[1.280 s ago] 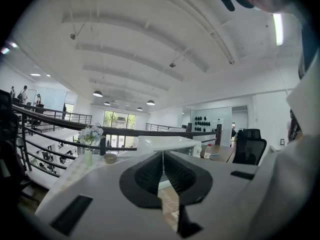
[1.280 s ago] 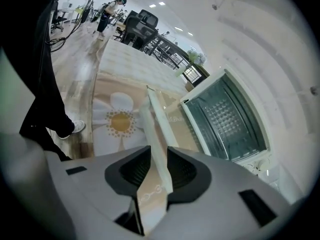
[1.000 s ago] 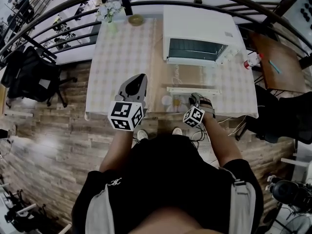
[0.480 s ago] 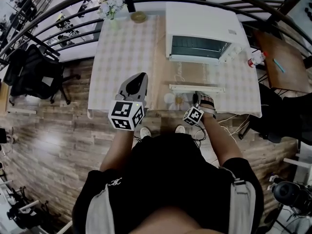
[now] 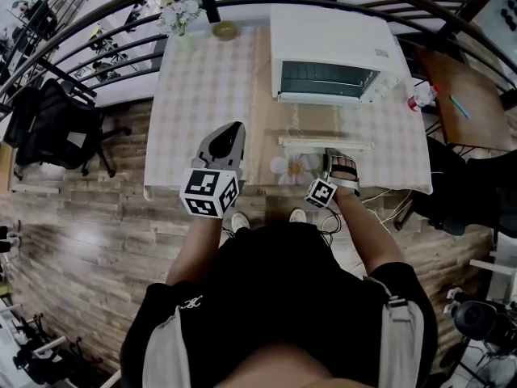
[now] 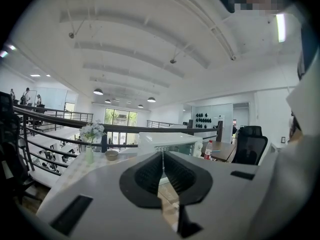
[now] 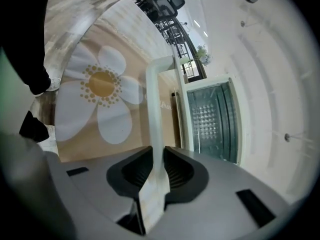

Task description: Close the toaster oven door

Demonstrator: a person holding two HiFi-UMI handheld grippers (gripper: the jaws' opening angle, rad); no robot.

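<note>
The white toaster oven (image 5: 331, 51) stands at the back right of the table, its door (image 5: 323, 121) folded down flat toward me. The door's white handle bar (image 5: 323, 142) runs along its near edge. My right gripper (image 5: 341, 158) reaches that bar near its right end. In the right gripper view the handle bar (image 7: 156, 99) runs between the pads of the right gripper (image 7: 159, 169), whose jaws are closing and touch it on both sides. My left gripper (image 5: 230, 132) hovers over the table's front left part, shut and empty, pointing at the oven (image 6: 165, 143).
A flower-print mat (image 5: 295, 168) lies under the open door. A vase of flowers (image 5: 182, 14) and a small bowl (image 5: 225, 31) sit at the table's back left. A red-capped bottle (image 5: 416, 101) stands right of the oven. A dark railing (image 5: 121, 14) runs behind the table.
My right gripper has moved forward to the door's handle bar and its jaws have narrowed around it. The left gripper has stayed where it was.
</note>
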